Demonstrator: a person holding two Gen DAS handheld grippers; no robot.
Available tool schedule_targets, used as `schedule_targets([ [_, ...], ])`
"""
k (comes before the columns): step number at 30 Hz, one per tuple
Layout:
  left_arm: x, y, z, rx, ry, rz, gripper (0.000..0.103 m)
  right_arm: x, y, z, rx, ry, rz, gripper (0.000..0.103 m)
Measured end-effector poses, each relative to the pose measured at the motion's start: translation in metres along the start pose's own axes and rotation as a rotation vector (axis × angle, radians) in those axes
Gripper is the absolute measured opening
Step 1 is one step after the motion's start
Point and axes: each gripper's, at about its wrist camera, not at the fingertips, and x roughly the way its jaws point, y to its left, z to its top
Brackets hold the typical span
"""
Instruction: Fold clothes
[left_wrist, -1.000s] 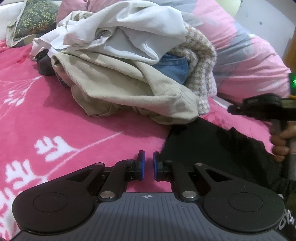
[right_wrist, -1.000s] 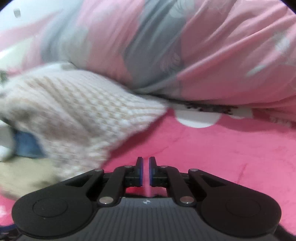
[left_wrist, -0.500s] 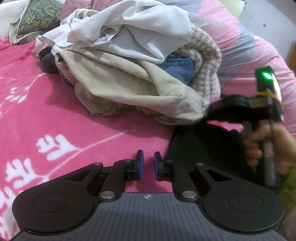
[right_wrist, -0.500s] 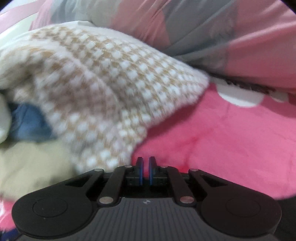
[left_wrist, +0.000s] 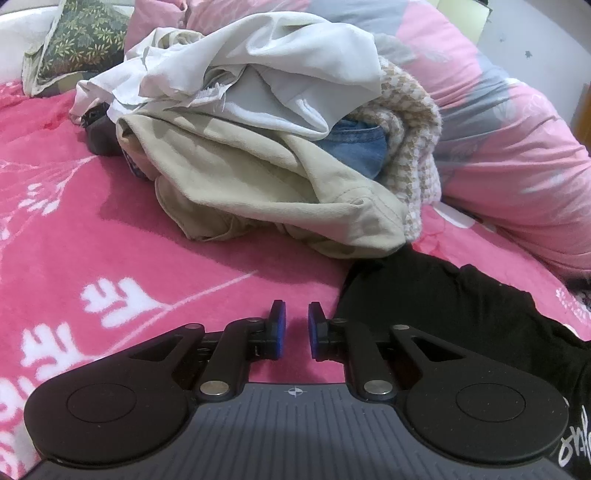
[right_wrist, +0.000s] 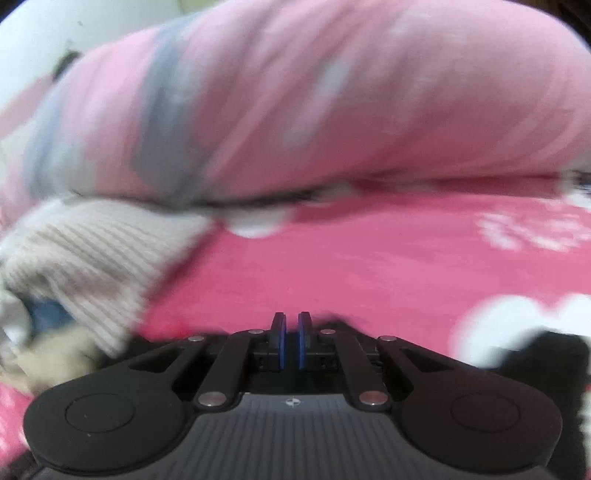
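Observation:
A pile of unfolded clothes (left_wrist: 258, 122) lies on the pink bed: white and beige garments on top, blue jeans (left_wrist: 354, 147) and a checked knit sweater (left_wrist: 413, 155) at its right. A black garment (left_wrist: 443, 306) lies flat in front of the pile, to the right of my left gripper (left_wrist: 293, 328). The left gripper is slightly open and empty, low over the pink blanket. My right gripper (right_wrist: 291, 339) has its jaws nearly together and holds nothing. Its blurred view shows the knit sweater (right_wrist: 85, 266) at left and the black garment's edge (right_wrist: 554, 350) at right.
A rolled pink and grey duvet (left_wrist: 498, 129) lies along the far right of the bed; it fills the top of the right wrist view (right_wrist: 295, 110). A dark floral pillow (left_wrist: 77, 40) sits at the back left. The pink blanket (left_wrist: 92, 240) spreads to the left.
The right gripper and hand, seen at the right of the left wrist view before, have left that view. The right wrist view has swung right, away from the sweater. The left gripper barely moved.

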Motion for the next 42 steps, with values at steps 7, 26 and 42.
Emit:
schedule_targets([
  [7,0.007,0.000,-0.002,0.004,0.002,0.023,0.013,0.033,-0.020,-0.029,-0.122,0.114,0.103,0.006],
  [26,-0.041,0.000,-0.006,-0.002,0.118,-0.227,0.030,-0.348,-0.119,-0.192,0.453,-0.212,-0.183,0.037],
  [42,-0.227,0.003,-0.146,0.264,0.421,-0.515,0.038,-0.350,-0.153,-0.351,0.499,-0.148,-0.142,0.037],
])
